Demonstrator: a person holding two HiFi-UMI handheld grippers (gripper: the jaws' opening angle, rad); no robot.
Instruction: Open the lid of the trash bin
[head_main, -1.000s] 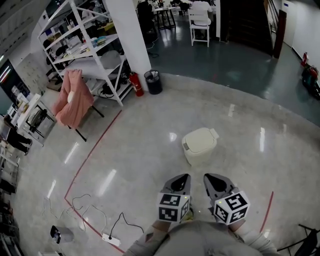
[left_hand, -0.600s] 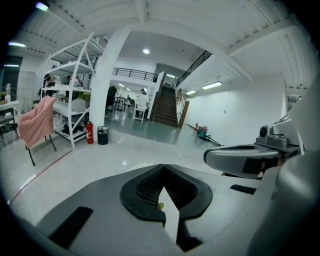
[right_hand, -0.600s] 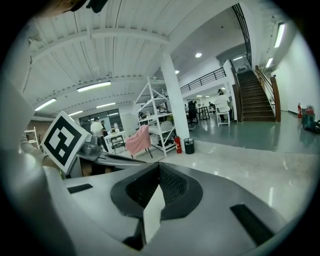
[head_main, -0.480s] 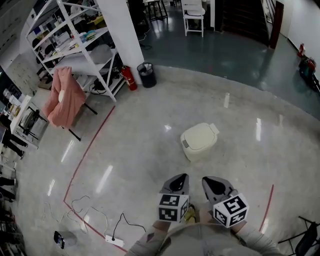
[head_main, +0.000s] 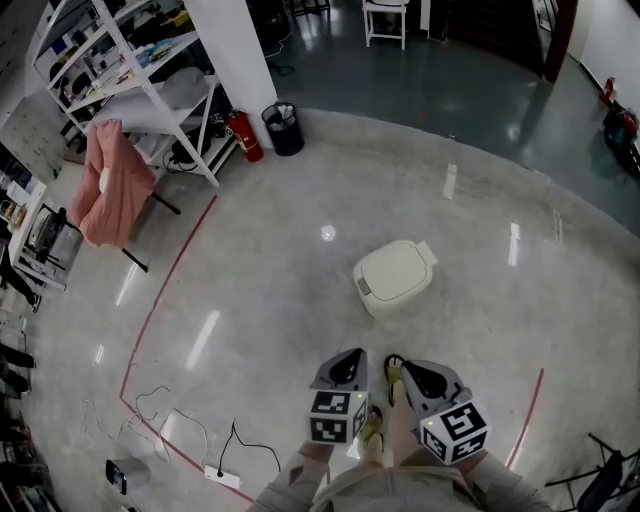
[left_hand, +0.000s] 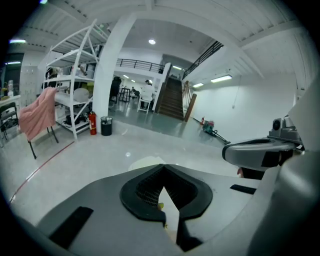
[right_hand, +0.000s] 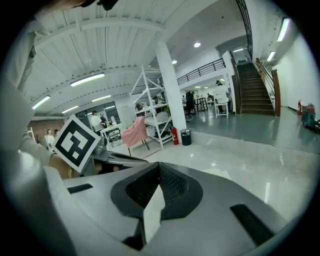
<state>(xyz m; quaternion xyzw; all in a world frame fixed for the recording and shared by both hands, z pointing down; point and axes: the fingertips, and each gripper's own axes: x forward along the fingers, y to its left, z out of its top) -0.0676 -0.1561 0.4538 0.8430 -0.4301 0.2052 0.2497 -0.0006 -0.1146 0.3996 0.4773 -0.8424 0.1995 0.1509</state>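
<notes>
— Well, where does the thing stand?

— On the polished floor (head_main: 250, 300), out in the open. The shelving rack (head_main: 120, 70) is far beyond the trash bin (head_main: 393, 275) and off to its left; nothing else stands near it. It is a squat, cream, rounded-square bin, and its lid (head_main: 398, 268) is down.

— How would it handle?

— I'd judge it thin plastic and light, probably empty, so a hard shove may skate it across the glossy floor. The lid looks stiff and smooth. A small tab (head_main: 365, 289) sits on the bin's left side as seen from above, and what looks like the hinge (head_main: 426, 251) is opposite. I'd press or lift at the tab side, gently, straight up.

— And the grippers?

— Both are on the near side of the bin, well short of it, side by side and pointed toward it. The left hand-held gripper (head_main: 347, 362) has its jaws together at the tips with nothing between them; the right hand-held gripper (head_main: 408, 372) likewise, empty.
</notes>
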